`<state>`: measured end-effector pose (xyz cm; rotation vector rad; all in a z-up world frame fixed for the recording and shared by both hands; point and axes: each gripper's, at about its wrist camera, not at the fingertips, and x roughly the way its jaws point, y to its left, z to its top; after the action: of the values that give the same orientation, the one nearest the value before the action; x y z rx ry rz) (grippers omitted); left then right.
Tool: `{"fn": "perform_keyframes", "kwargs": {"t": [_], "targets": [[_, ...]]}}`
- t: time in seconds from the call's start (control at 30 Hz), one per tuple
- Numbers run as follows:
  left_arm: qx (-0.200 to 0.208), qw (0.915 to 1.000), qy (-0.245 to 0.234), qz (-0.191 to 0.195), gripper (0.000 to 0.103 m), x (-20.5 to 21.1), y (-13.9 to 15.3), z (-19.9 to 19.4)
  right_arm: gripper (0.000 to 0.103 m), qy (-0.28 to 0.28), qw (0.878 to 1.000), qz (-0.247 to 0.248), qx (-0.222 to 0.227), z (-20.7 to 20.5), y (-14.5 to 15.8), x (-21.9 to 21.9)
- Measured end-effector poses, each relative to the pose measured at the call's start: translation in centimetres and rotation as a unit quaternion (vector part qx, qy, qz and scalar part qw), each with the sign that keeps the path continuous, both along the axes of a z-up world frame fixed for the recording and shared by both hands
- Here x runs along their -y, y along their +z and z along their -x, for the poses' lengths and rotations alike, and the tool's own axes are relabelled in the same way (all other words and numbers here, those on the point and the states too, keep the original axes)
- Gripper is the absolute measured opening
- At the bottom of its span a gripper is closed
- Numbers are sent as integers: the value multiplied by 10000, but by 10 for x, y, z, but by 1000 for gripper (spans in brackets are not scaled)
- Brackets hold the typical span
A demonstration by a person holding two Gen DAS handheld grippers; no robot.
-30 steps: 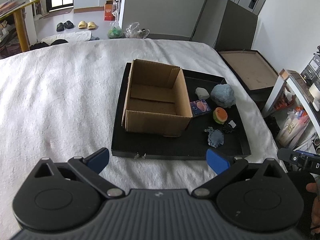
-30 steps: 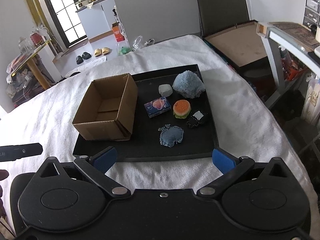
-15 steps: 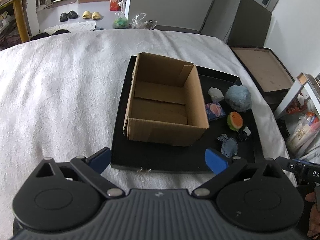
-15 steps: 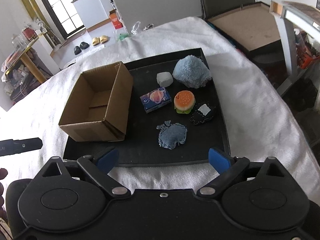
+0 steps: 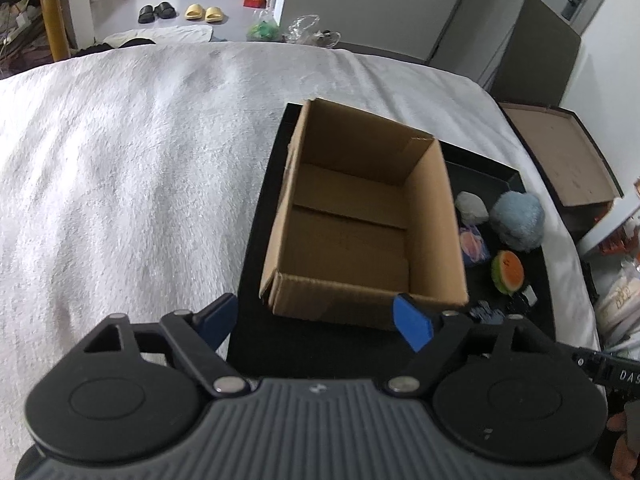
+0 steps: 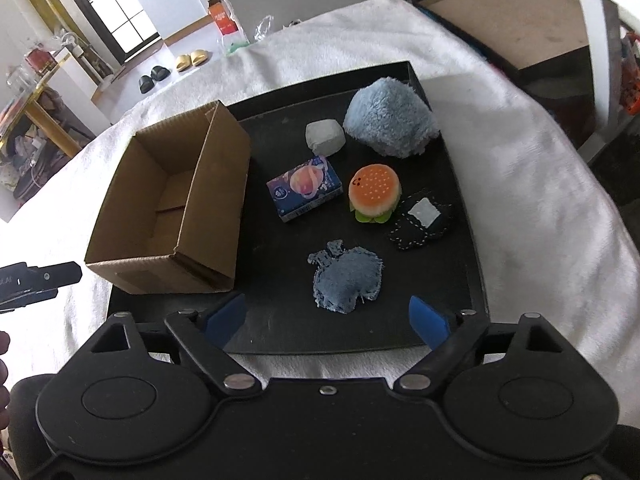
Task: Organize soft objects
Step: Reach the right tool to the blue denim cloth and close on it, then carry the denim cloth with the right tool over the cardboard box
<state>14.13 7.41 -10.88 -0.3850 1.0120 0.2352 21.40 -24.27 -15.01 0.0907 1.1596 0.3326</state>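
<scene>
An empty open cardboard box (image 5: 352,236) (image 6: 176,204) stands on the left of a black tray (image 6: 280,332). Right of it lie a denim apple-shaped pad (image 6: 346,278), a burger toy (image 6: 374,192), a dark stitched pouch (image 6: 422,220), a small printed packet (image 6: 304,188), a white lump (image 6: 325,136) and a fluffy blue ball (image 6: 388,120) (image 5: 518,220). My left gripper (image 5: 320,320) hovers before the box's near wall, jaws closing, nothing between them. My right gripper (image 6: 326,316) hangs just in front of the denim pad, jaws closing, with nothing between them.
The tray rests on a white fluffy blanket (image 5: 132,160). A brown-lined shallow tray (image 6: 508,20) sits off the far right edge. Slippers (image 5: 204,12) and bags lie on the floor beyond. The other gripper's tip (image 6: 40,276) shows at the left.
Both grippers have sunk and moved forward toward the tray, so the box and toys look larger. The blue jaws of each have drawn closer together.
</scene>
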Motion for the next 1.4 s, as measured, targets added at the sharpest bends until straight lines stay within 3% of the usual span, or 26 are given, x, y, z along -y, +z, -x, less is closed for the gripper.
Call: {"fn": "perform_keyframes", "kwargs": {"t": [0.4,0.53,1.03,1.13,1.27,1.4], "targets": [[-72,9997,228,52,60,-23,-25,-30,82,-73,9993,42,-355,-30,-36,-13],[-146,9994,303,61,48,-28,-37,-38,77,-90,9985,69,-528,-37,-54,-17],[-314,9985,388,214,18,-40,-58,-52,61,-203,9964,281,-772,-55,-89,-24],[-319,9986,369,193,15,-41,-60,-52,57,-227,9965,364,-722,-55,-92,-26],[-273,9990,326,103,15,-40,-61,-52,40,-250,9968,458,-605,-53,-91,-23],[-192,9995,245,69,15,-36,-60,-49,35,-278,9974,380,-553,-50,-86,-17]]}}
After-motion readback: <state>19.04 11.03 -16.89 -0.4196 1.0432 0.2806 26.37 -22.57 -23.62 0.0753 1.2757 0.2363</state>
